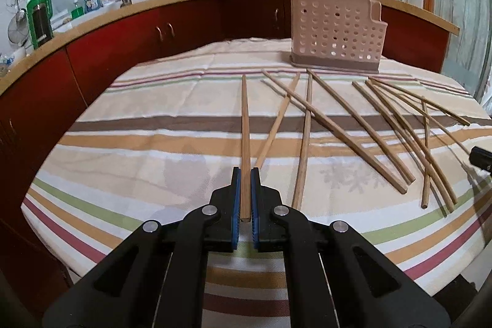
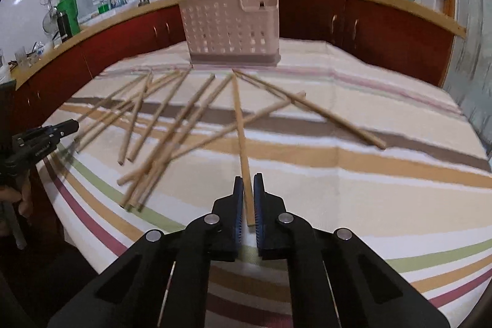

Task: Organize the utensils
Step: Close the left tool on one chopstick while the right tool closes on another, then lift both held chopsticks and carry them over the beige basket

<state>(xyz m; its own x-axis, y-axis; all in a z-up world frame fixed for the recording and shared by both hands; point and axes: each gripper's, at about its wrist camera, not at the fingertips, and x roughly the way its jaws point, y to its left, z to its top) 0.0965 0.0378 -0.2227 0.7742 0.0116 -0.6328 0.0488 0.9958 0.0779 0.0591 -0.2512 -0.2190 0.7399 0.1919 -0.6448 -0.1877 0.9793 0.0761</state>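
Both grippers tilt down over the striped tablecloth [image 1: 153,112]. The left gripper [image 1: 245,174] is clamped on a chopstick [image 1: 245,125] and the right gripper [image 2: 248,182] on another chopstick [image 2: 239,119]. Each stick points away toward the far perforated holder [image 1: 335,29], with loose chopsticks [image 1: 384,125] scattered between.

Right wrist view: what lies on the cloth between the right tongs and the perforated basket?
Mostly the chopstick gripped by the right tongs, pointing toward the perforated basket, with one loose chopstick crossing it. Otherwise bare striped tablecloth.
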